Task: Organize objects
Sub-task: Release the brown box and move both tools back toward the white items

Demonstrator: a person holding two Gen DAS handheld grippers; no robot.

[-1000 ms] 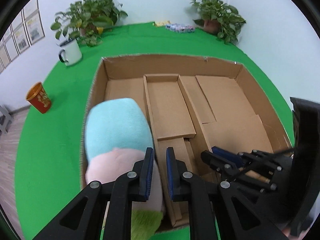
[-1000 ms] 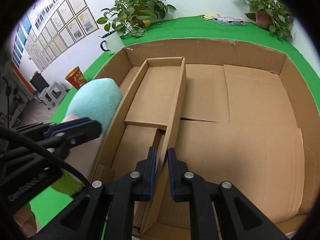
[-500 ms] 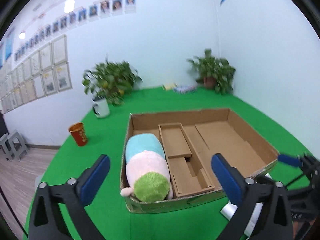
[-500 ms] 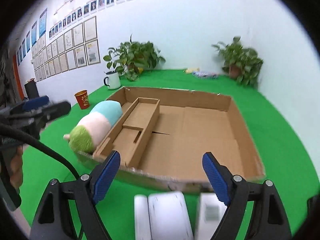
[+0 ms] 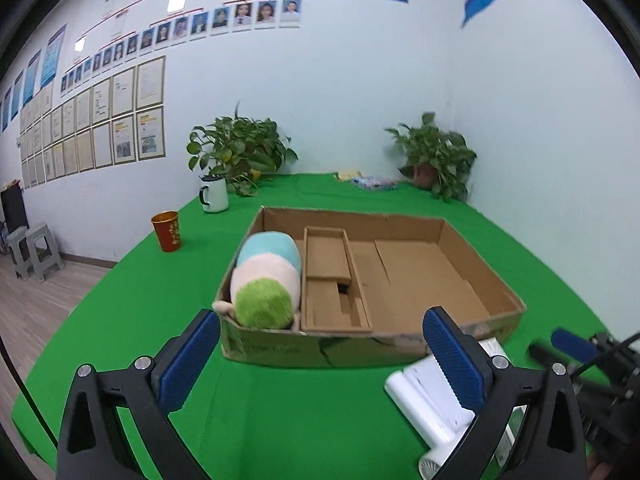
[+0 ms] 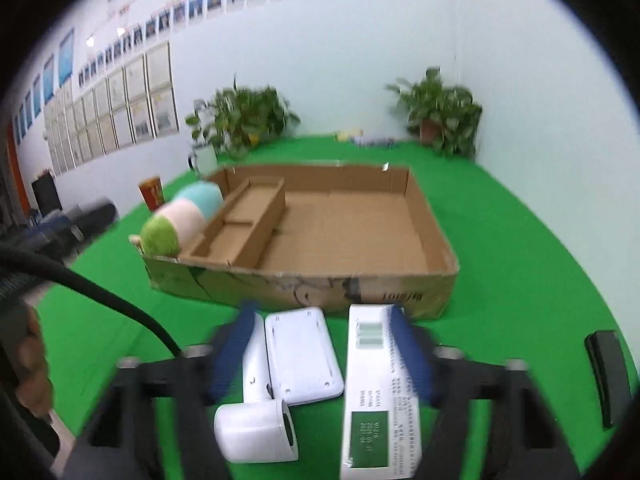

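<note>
With both the left gripper (image 5: 320,350) and right gripper (image 6: 324,354) spreading wide, the striped cylindrical plush toy (image 5: 268,280) is lying at nine o'clock inside the shallow cardboard box (image 5: 480,276).

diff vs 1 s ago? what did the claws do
Both claws opened and backed out of the cardboard box. The left claw let go of the plush toy, now lying in the box's left compartment. The right claw released the cardboard divider and now hangs open above the white items in front of the box. Box, mug, red cup and plants stayed put.
</note>
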